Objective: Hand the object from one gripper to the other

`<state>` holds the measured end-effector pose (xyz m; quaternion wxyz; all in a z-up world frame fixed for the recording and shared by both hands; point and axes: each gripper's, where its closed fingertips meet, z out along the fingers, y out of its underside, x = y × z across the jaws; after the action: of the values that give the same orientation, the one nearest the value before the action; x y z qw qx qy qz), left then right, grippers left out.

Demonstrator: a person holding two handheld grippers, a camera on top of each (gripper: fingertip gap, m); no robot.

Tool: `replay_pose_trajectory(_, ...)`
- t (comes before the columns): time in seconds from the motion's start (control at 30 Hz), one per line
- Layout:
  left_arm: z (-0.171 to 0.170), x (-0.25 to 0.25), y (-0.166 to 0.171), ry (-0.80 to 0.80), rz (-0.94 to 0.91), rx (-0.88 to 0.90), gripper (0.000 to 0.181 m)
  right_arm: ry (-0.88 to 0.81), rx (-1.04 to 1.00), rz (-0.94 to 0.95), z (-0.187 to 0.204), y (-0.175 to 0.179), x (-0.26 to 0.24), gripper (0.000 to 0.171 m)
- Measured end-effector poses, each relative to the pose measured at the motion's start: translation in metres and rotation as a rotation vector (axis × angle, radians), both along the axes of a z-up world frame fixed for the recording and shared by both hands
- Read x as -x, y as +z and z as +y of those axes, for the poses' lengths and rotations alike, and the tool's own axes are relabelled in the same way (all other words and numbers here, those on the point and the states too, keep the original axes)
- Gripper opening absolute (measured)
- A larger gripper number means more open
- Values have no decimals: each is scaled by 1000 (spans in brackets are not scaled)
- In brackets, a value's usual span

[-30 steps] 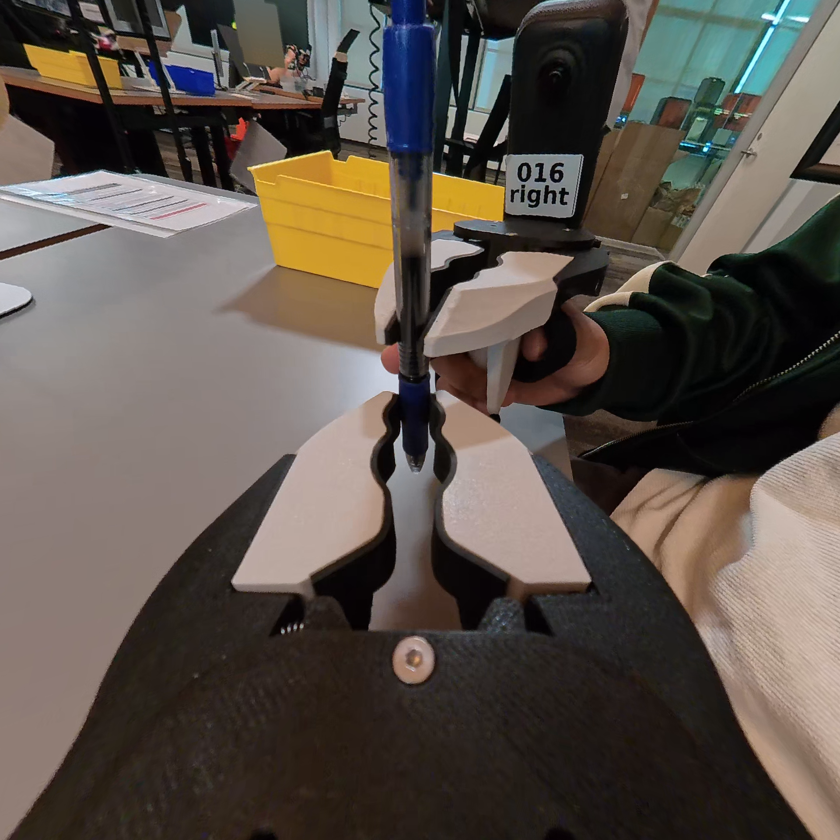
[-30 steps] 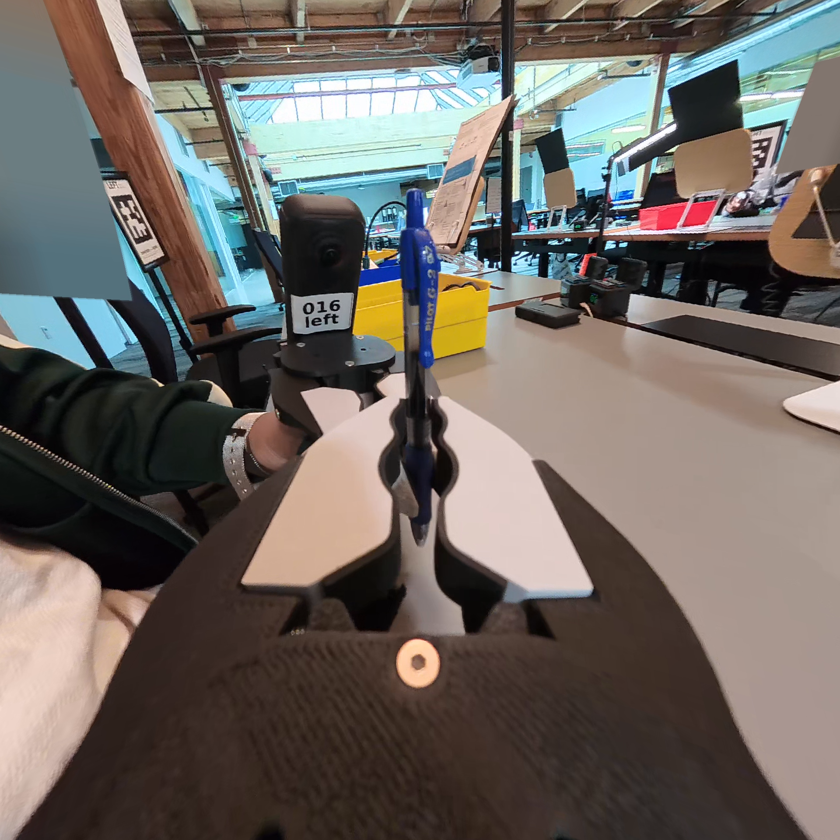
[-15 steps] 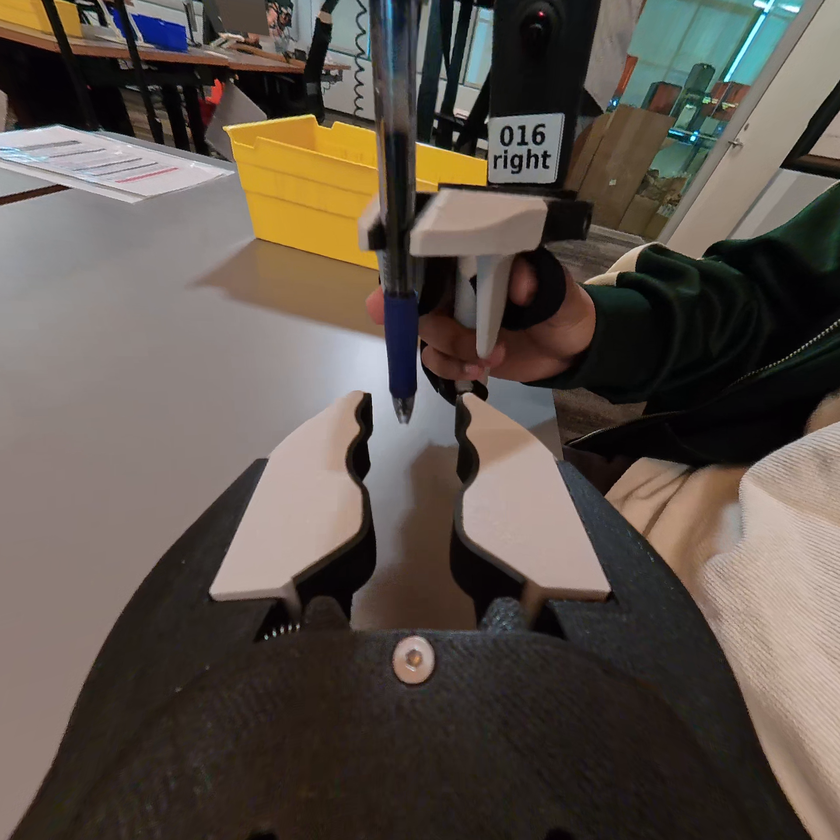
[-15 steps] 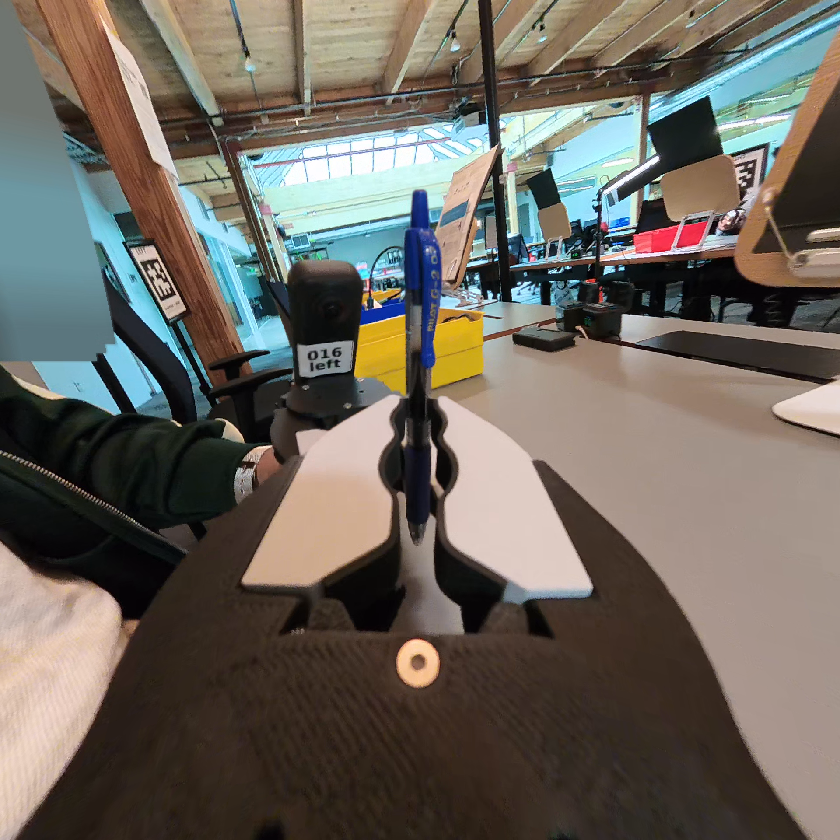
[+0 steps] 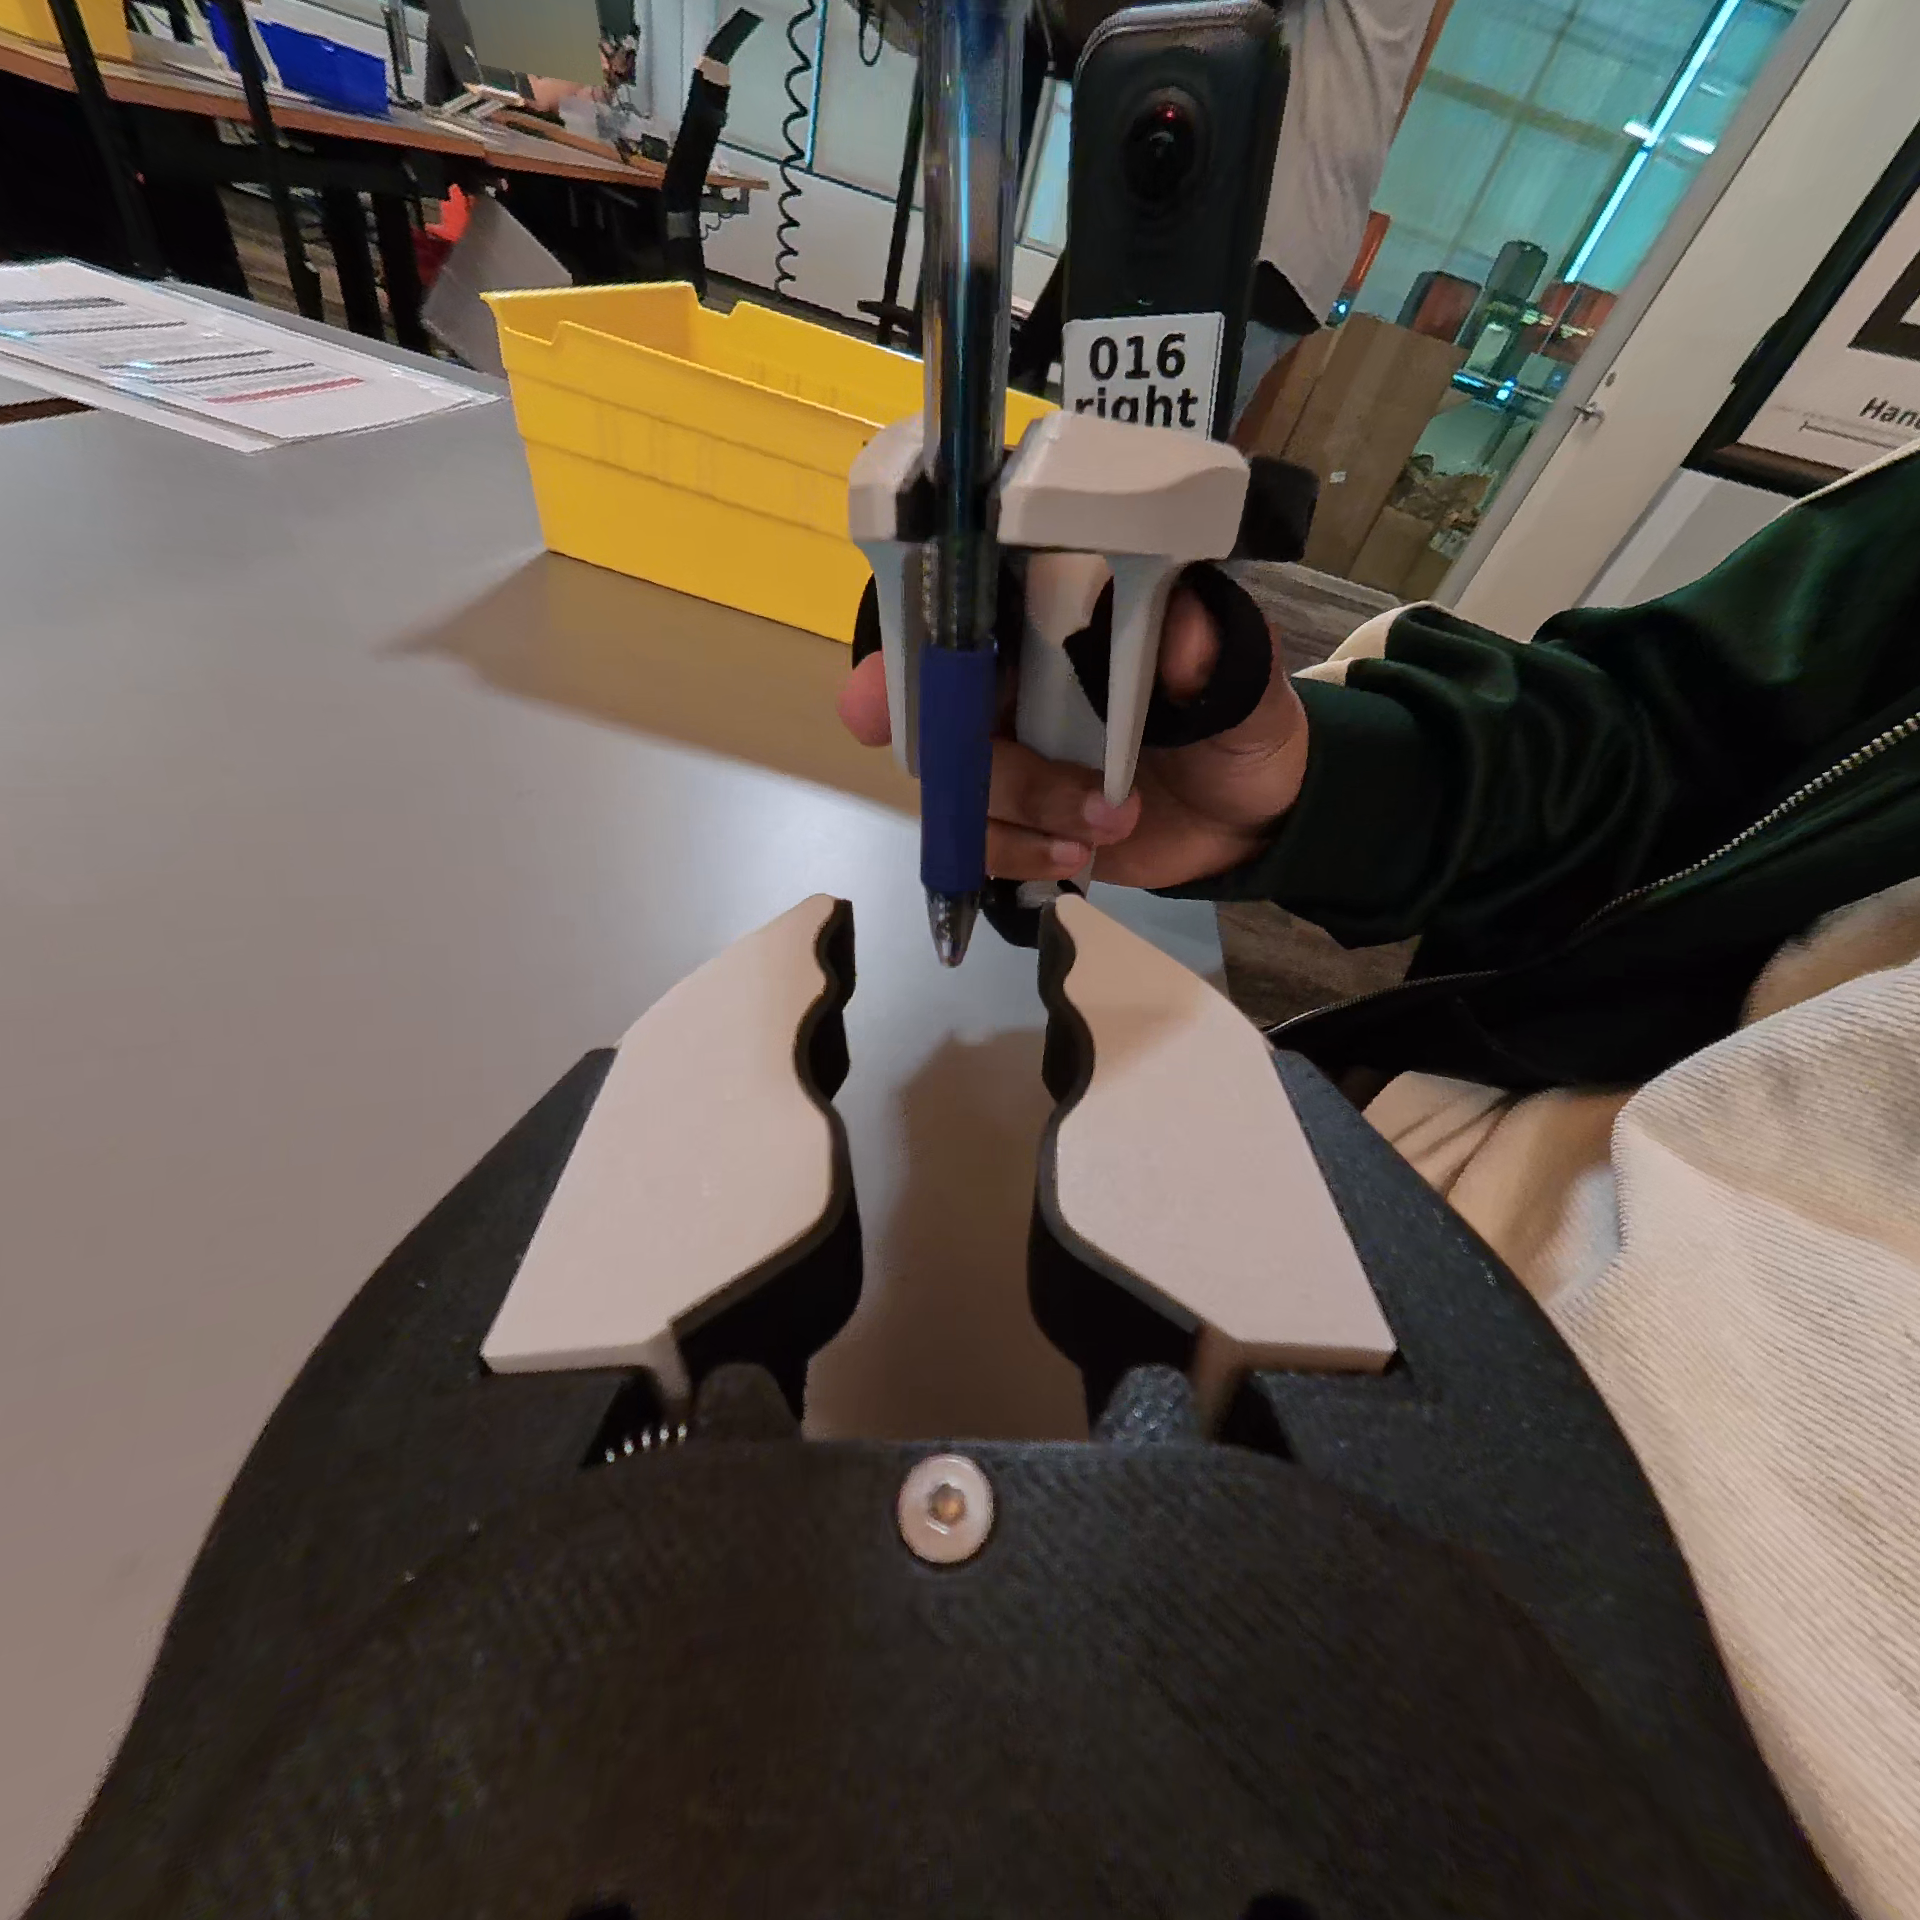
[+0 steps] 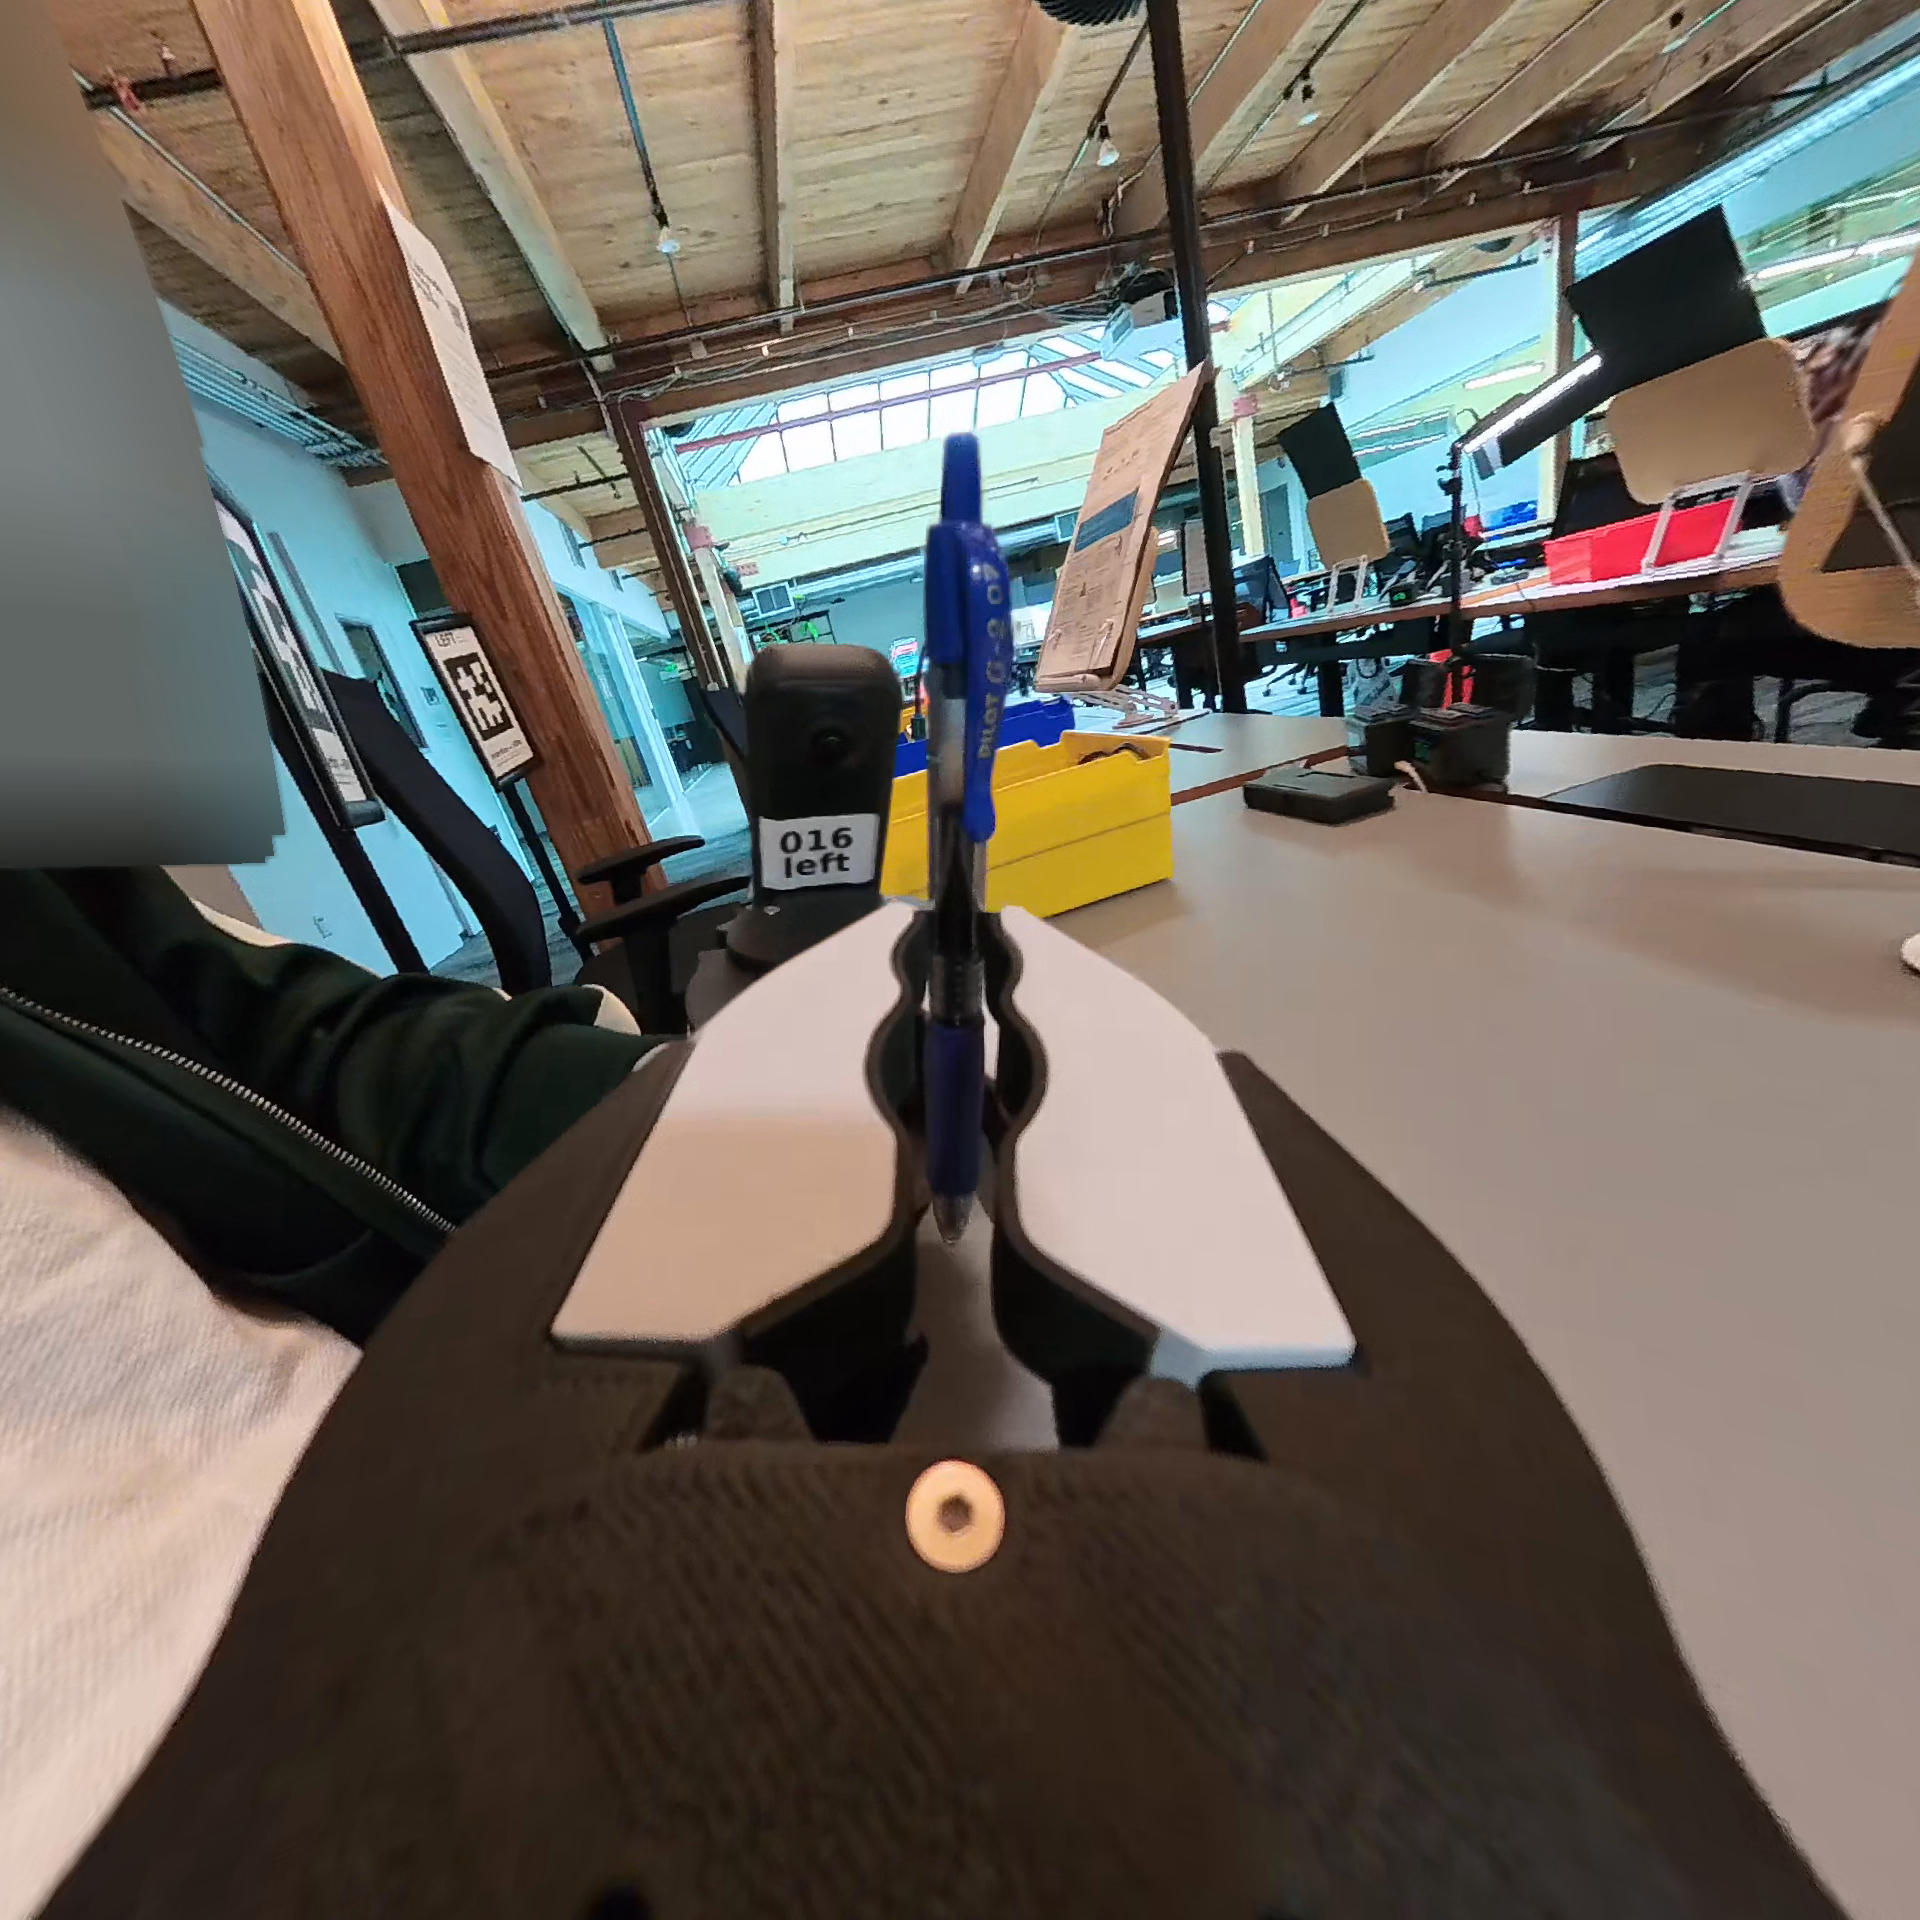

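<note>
Holding the blue pen point(image 6: 956, 1039) upright, my right gripper point(image 6: 951, 925) has its white fingers pinched on the clear barrel just above the rubber grip, clip end up, tip down. A second ago my left gripper point(image 5: 945, 914) was closed on that grip as well; since then its jaws have spread apart and hold nothing. From the left wrist view, the pen tip point(image 5: 950, 935) now hangs just above and between my left fingertips, apart from both, over the grey table point(image 5: 312, 831). A yellow bin point(image 5: 686, 457) sits at the far side of the table. I judge the handover essentially done: the pen rests with my right gripper alone, and what remains is drawing the two grippers apart without knocking the tip
</note>
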<state>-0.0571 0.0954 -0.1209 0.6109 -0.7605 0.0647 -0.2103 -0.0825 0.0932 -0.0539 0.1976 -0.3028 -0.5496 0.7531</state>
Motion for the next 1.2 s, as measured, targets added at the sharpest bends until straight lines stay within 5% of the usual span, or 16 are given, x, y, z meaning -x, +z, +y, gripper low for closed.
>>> replay_pose_trajectory(0.37,-3,-7,3,-50,-32,-5,11,44,-106,9,-22,-8,-4,10)
replay_pose_trajectory(0.57,-3,-9,4,-55,-14,-8,10,47,-86,-4,-20,-8,-3,11)
replay_pose_trajectory(0.77,-4,1,13,-20,-61,-52,10,-5,-49,-10,-11,-6,3,33)
replay_pose_trajectory(1.2,-6,29,13,123,-35,-49,10,-103,-68,-88,1,-19,15,28)
